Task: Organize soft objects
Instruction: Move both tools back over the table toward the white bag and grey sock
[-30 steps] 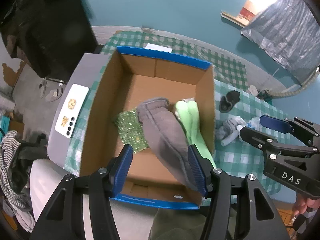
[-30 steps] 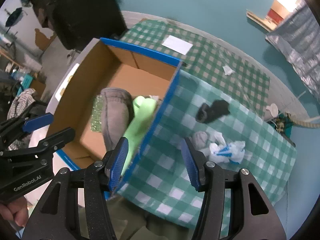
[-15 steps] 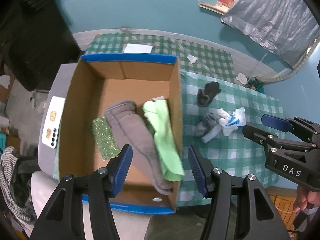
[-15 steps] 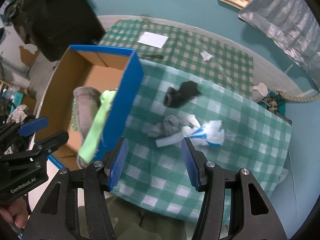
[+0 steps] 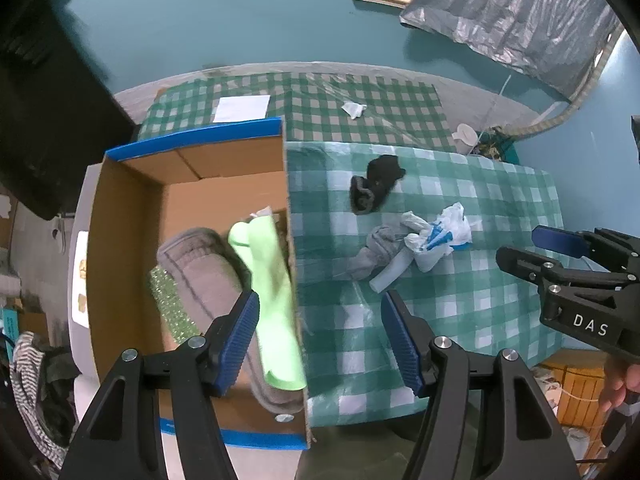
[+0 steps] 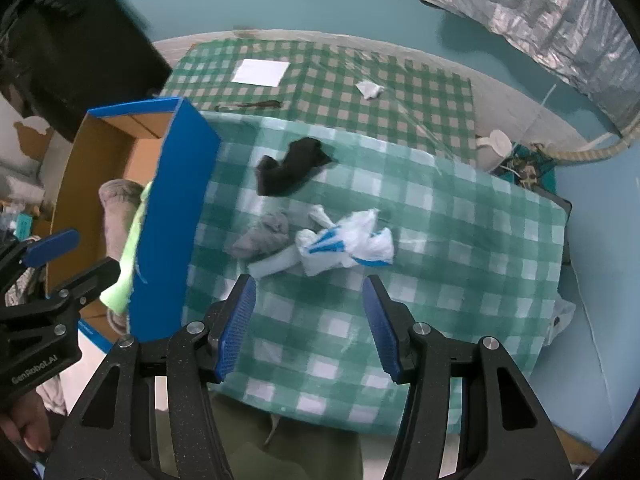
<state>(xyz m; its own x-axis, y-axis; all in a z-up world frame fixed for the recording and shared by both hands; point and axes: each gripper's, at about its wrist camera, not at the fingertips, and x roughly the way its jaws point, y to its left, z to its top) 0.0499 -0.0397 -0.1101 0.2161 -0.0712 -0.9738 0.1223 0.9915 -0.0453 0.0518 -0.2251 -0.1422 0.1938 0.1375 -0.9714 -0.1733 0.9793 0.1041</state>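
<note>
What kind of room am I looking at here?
Probably a lived-in home room used as a work corner, not a lab. A checked tablecloth covers the table, a cardboard box holds socks and cloths, and clothes are heaped on the floor beside teal-painted walls.

Each black gripper (image 5: 319, 330) (image 6: 309, 325) has ribbed blue pads, silver screws and white lettering.

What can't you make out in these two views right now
- Left wrist view: the white scrap behind the lime-green sock in the cardboard box; the sock covers it.
- Right wrist view: most of the box floor, hidden by its blue wall.
- Both views: the grey piece under the white and blue bundle; tangled, motion-blurred.
</note>
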